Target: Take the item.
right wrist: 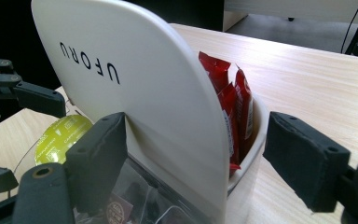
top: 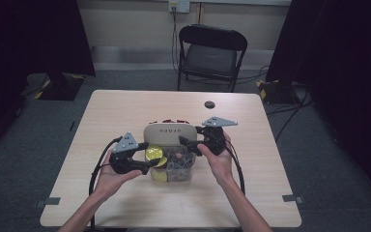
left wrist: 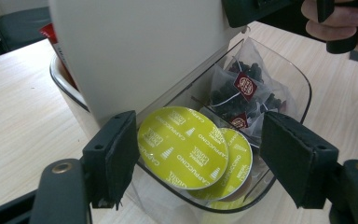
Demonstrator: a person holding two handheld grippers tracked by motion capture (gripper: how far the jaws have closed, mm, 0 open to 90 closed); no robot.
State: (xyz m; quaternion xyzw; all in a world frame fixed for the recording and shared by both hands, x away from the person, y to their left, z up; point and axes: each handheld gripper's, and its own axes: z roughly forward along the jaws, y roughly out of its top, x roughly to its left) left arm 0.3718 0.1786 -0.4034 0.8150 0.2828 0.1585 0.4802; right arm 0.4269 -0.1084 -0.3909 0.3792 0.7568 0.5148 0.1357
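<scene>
My left gripper (left wrist: 191,158) jaws stand apart over the loose capsule (left wrist: 182,145); the right gripper (right wrist: 193,158) jaws straddle the lid (right wrist: 135,93) unclamped, so it could drop shut.

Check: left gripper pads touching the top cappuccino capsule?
Apart. The left gripper view shows the top capsule lying in the clear bin with visible gaps to both left gripper pads.

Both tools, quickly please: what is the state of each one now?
Left tool: open, over the yellow capsules, gripping nothing.
Right tool: open around the white lid, not gripping it.
</scene>
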